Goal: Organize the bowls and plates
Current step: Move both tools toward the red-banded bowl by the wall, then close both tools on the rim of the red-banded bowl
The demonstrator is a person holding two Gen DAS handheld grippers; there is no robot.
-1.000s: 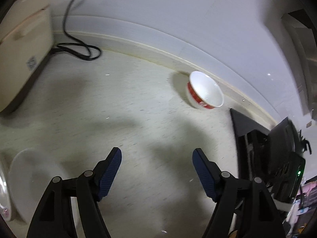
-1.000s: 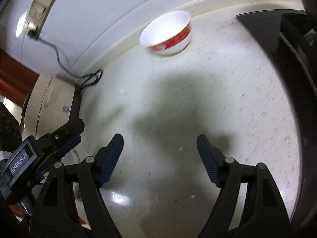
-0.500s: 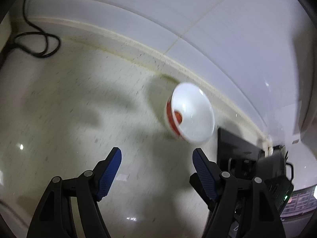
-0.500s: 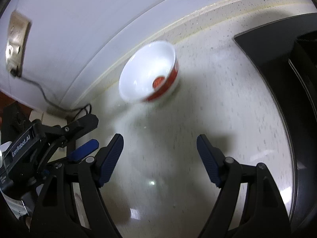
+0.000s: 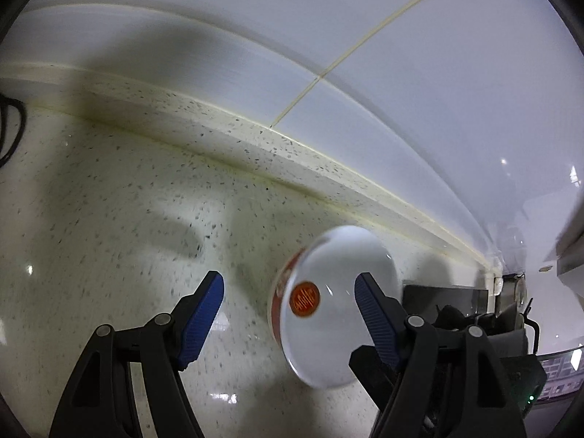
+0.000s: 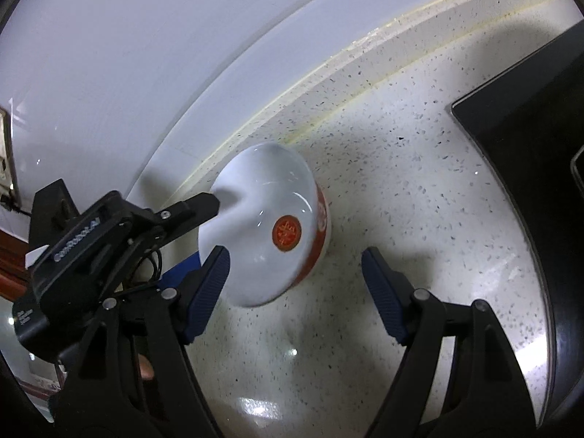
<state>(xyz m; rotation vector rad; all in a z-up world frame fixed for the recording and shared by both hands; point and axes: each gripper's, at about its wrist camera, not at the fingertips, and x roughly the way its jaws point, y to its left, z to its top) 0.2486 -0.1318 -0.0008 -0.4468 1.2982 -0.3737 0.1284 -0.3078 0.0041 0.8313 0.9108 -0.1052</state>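
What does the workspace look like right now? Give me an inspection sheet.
Surface: speckled pale countertop, bare around the bowl, with glare spots.
Job's things: one white bowl with red band and red emblem, near the backsplash; no plates in view.
Clutter: black appliance at the right edge of the right wrist view.
Grippers: left gripper open, one finger over the bowl's rim, pads not seen pressing. Right gripper jaws closing, open; bowl lies just beyond its fingertips.
Cables: black cord at the far left of the left wrist view.
Surroundings: white tiled wall; wall socket.
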